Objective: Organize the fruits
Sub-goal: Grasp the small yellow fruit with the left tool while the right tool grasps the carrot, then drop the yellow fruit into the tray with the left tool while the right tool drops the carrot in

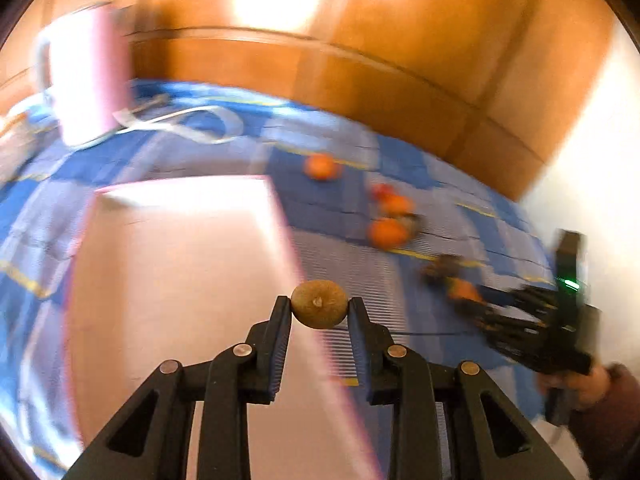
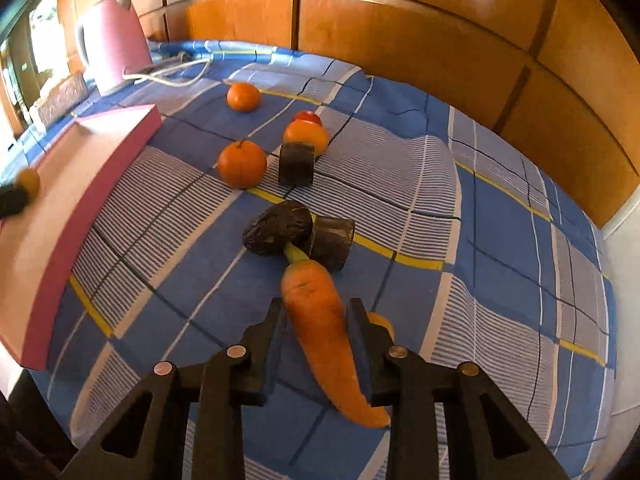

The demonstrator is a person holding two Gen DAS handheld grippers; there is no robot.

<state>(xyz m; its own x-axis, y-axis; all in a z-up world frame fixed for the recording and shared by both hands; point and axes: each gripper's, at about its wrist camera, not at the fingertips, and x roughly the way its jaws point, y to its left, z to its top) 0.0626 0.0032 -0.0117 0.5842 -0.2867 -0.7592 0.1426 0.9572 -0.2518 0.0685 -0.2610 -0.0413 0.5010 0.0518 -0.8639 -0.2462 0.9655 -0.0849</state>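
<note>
My left gripper point(image 1: 319, 307) is shut on a brown kiwi point(image 1: 319, 309) and holds it above the right edge of the pink box point(image 1: 180, 280); this view is motion-blurred. My right gripper point(image 2: 316, 312) is shut on an orange carrot point(image 2: 320, 332), just above the blue checked cloth point(image 2: 500, 240). On the cloth lie two tangerines point(image 2: 242, 163) point(image 2: 243, 97), an orange fruit point(image 2: 305, 136) with a red one point(image 2: 307, 117) behind it, and dark eggplant pieces point(image 2: 297, 163) point(image 2: 280, 227) point(image 2: 332, 242). A small yellow fruit point(image 2: 382, 322) peeks out behind my right finger.
A pink kettle point(image 2: 110, 42) with a white cord point(image 2: 172, 70) stands at the far left of the table. The pink box point(image 2: 80, 184) lies along the left side. Wooden panels point(image 2: 400, 40) back the table. The right gripper also shows in the left wrist view point(image 1: 460, 280).
</note>
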